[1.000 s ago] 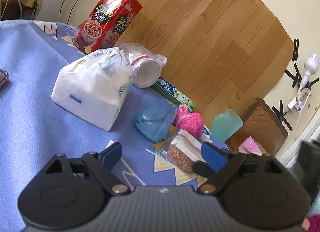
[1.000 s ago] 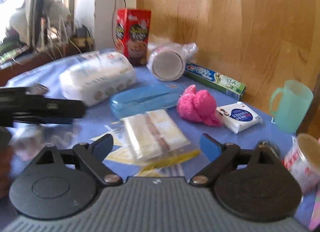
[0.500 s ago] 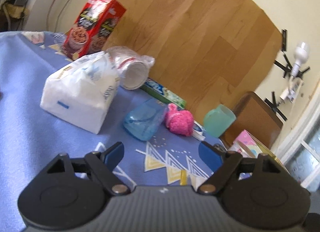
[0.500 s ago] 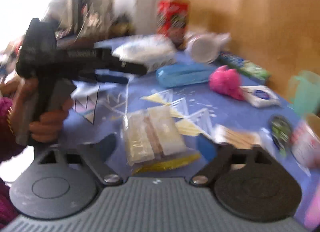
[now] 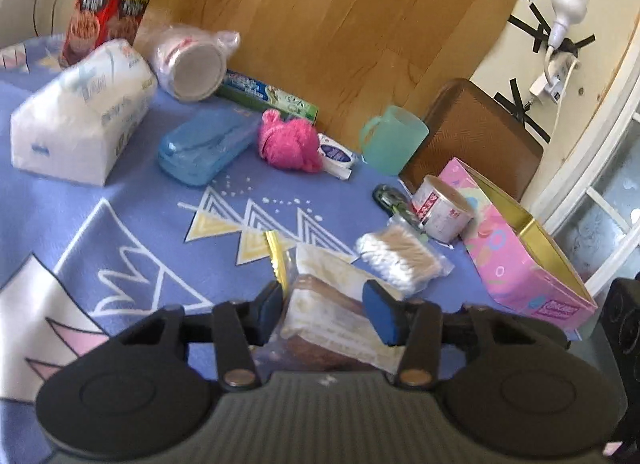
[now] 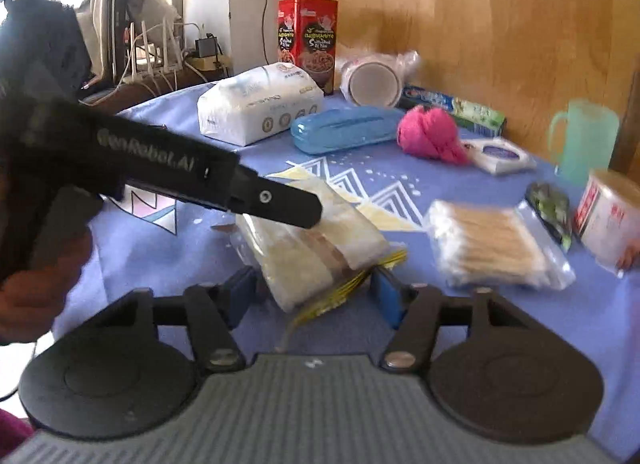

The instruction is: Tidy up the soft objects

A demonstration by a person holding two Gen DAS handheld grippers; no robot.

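Blue tablecloth (image 5: 140, 232), both hand-held grippers (image 5: 324, 304) (image 6: 316, 288) closing around clear zip bag (image 5: 332, 304) of folded cloths

Both grippers (image 5: 326, 306) (image 6: 314, 292) are chunky black plastic with blue pads (image 5: 378, 310), silver screws, ribbed grey tops; magenta sleeve (image 6: 12, 430) showing

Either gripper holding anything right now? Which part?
Both are closing on the clear bag: left gripper across one end, right gripper at the yellow zip end. Firm hold cannot be told.
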